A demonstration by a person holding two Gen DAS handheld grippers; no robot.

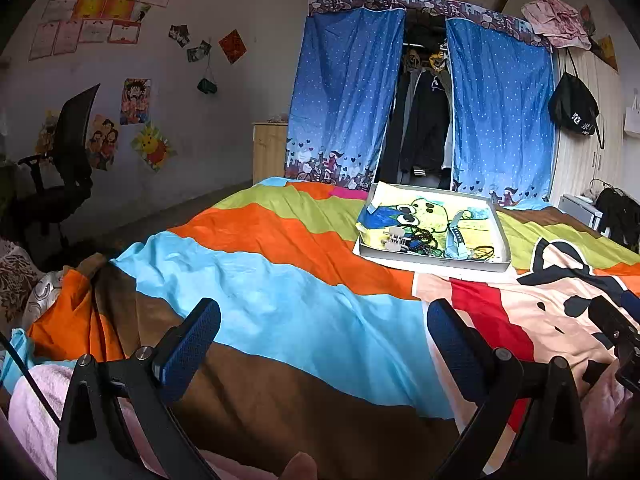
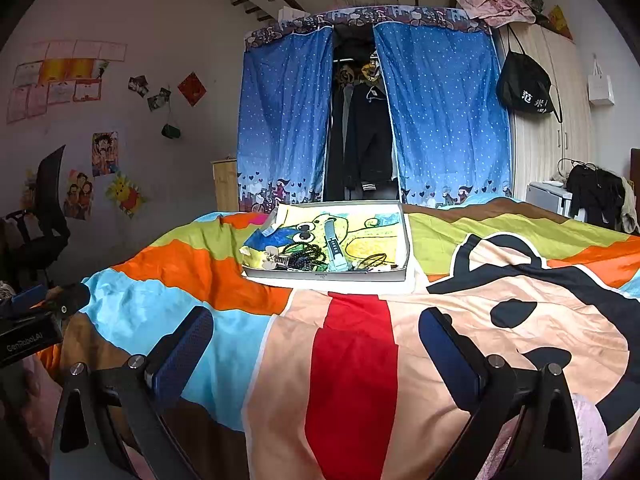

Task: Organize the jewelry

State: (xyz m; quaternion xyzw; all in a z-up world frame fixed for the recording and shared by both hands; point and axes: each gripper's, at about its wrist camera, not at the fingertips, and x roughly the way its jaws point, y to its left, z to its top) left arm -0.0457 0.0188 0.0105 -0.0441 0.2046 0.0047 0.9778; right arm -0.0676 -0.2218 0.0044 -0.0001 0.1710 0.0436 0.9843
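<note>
A shallow white box (image 1: 436, 261) (image 2: 326, 276) lined with a cartoon cloth lies on the bed. In it sit a light blue watch (image 1: 456, 236) (image 2: 334, 247), a white hair claw (image 1: 394, 239) (image 2: 276, 260), dark bead strings (image 1: 420, 240) (image 2: 306, 258) and a black cord (image 1: 482, 253) (image 2: 372, 260), bunched at its near edge. My left gripper (image 1: 324, 320) is open and empty, low over the bedspread, well short of the box. My right gripper (image 2: 316, 330) is open and empty, also short of the box.
The bed wears a colourful striped cartoon bedspread (image 1: 280, 280) (image 2: 360, 360). A blue curtained wardrobe (image 1: 424, 92) (image 2: 368, 112) stands beyond the bed. A black office chair (image 1: 68, 168) stands at left. Each gripper shows at the other view's edge.
</note>
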